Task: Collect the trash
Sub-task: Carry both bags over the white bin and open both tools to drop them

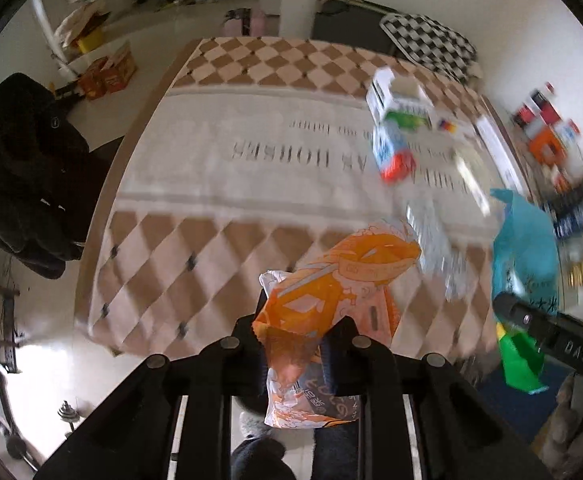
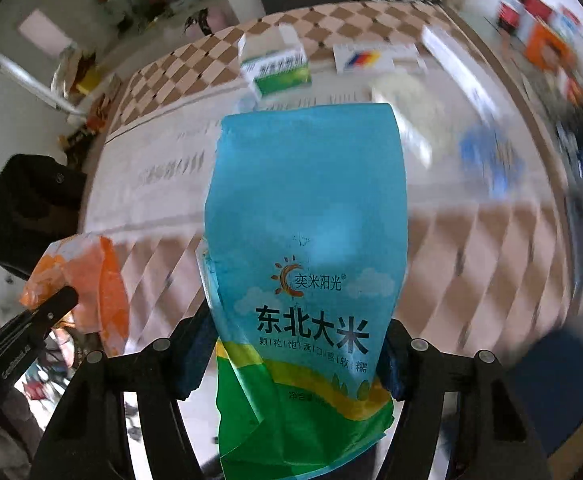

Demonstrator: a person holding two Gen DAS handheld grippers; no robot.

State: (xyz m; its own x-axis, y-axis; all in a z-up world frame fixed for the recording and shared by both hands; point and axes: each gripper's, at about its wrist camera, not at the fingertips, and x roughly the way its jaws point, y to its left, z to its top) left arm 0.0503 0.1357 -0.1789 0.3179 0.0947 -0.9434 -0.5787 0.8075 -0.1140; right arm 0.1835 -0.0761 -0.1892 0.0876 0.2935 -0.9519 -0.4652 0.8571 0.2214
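My left gripper (image 1: 297, 344) is clamped on a crumpled orange snack wrapper (image 1: 331, 292), held above the near edge of the bench (image 1: 195, 184). My right gripper (image 2: 291, 360) pinches a blue and green rice bag (image 2: 307, 264) upright, blocking much of the bench beyond. Farther in, toward the far right corner, stand a green and white carton (image 1: 401, 108) and a blue and red carton (image 1: 391, 156); a blurred clear plastic item (image 1: 435, 240) lies nearer. A black coat (image 1: 23, 168) hangs off the left edge.
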